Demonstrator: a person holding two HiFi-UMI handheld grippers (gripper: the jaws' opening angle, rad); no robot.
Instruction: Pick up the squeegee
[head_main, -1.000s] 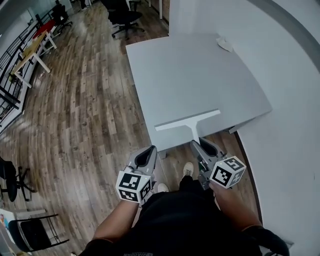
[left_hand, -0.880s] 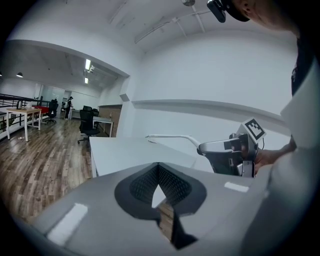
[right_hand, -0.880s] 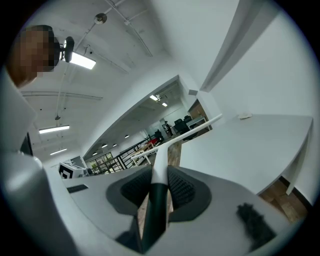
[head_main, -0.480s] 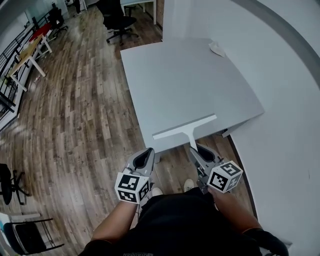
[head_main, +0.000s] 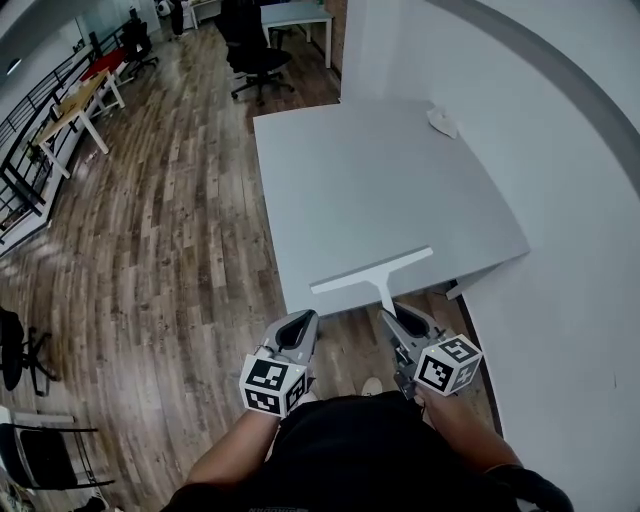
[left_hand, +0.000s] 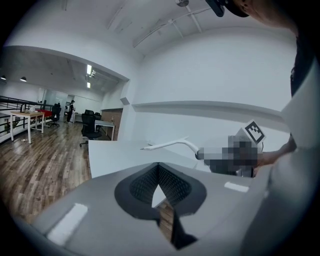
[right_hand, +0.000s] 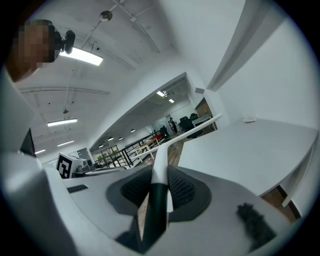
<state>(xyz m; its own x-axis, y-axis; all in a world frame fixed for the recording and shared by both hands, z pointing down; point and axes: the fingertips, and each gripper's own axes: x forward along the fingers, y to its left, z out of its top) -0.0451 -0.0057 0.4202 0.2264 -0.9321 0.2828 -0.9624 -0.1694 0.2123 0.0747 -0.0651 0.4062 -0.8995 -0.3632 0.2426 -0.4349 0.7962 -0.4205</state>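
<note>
**Right gripper** (right_hand: 159, 186): dark, ribbed fingers (right_hand: 134, 192) set in smooth grey shells, closed on the handle of the white T-shaped plastic squeegee (right_hand: 161, 159). The handle runs up between the pads, black at the gripped end and white beyond. In the head view this gripper (head_main: 398, 318) carries a black-and-white marker cube at the rear.

**Squeegee** (head_main: 375, 272): a slim stem that curves up into a long, straight, narrow blade. It is held out from the right gripper with the blade lying across the near edge of the worktop. Whether the blade touches the surface cannot be told.

**Left gripper** (left_hand: 158, 167): the same ribbed fingers (left_hand: 140, 186), tips meeting, with nothing between them. In the head view it (head_main: 297, 325) sits beside the right gripper, over the floor.

**Pale grey rectangular worktop** (head_main: 380, 190): smooth and matt. A small crumpled white object (head_main: 442, 122) lies near its far right corner.

**Brown wood-plank floor** (head_main: 150, 230): streaked grain. A black wheeled office chair (head_main: 255, 50) stands beyond the worktop.
</note>
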